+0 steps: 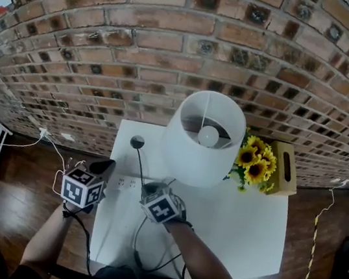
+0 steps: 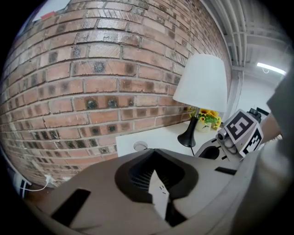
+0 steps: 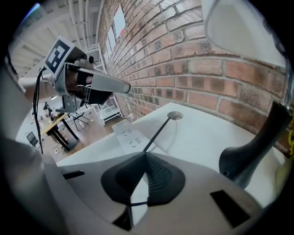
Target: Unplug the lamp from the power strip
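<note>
Pinching the black cord in our right gripper, left gripper shut and empty, we should pull gently so the power strip, near-left of the lamp, doesn't drag.

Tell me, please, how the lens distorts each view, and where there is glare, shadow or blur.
Head view: the brick wall bows into arcs, and the lighting is even. Left gripper view: black corners frame a round image; a ceiling light glares at the right. Right gripper view: the near lampshade looks pale and soft, and the cord throws a faint shadow on the table.
</note>
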{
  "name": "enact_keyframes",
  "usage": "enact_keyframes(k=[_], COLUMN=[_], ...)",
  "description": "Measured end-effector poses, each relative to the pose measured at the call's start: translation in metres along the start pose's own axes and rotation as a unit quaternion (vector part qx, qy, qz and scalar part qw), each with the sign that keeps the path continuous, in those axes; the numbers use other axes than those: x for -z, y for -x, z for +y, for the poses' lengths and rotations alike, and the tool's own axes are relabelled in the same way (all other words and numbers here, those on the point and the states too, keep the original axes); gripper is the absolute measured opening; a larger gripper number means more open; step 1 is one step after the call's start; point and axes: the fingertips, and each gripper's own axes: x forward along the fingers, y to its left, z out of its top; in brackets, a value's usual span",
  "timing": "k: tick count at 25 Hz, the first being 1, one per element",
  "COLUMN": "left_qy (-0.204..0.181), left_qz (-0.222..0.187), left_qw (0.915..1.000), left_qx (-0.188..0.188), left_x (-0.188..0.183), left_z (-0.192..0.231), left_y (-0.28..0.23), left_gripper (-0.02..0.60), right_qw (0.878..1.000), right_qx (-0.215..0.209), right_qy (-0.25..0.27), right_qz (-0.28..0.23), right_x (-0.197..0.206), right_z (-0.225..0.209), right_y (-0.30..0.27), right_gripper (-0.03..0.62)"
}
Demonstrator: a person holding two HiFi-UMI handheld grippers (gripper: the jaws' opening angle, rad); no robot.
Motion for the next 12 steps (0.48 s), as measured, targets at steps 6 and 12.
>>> enact_keyframes(k=[6,12], left_qy=[0.008,0.059], left_qz=[-0.004,-0.034], left_qw=[0.9997,0.9965], left_qx=[-0.024,-0.049], left_x=[0.003,0.0], left_z=[0.003,0.002], left_y=[0.026,0.051], left_gripper=[0.021,0.021], right_qw=[0.997,0.988], right_qx=[0.022,0.028], right_qy=[0.067,0.145], right_qz=[-0.025,-0.038], right_x=[0.002,-0.014], right_z=[0.004,0.012], right_y=[0.001,0.005], right_gripper=[0.003,0.003])
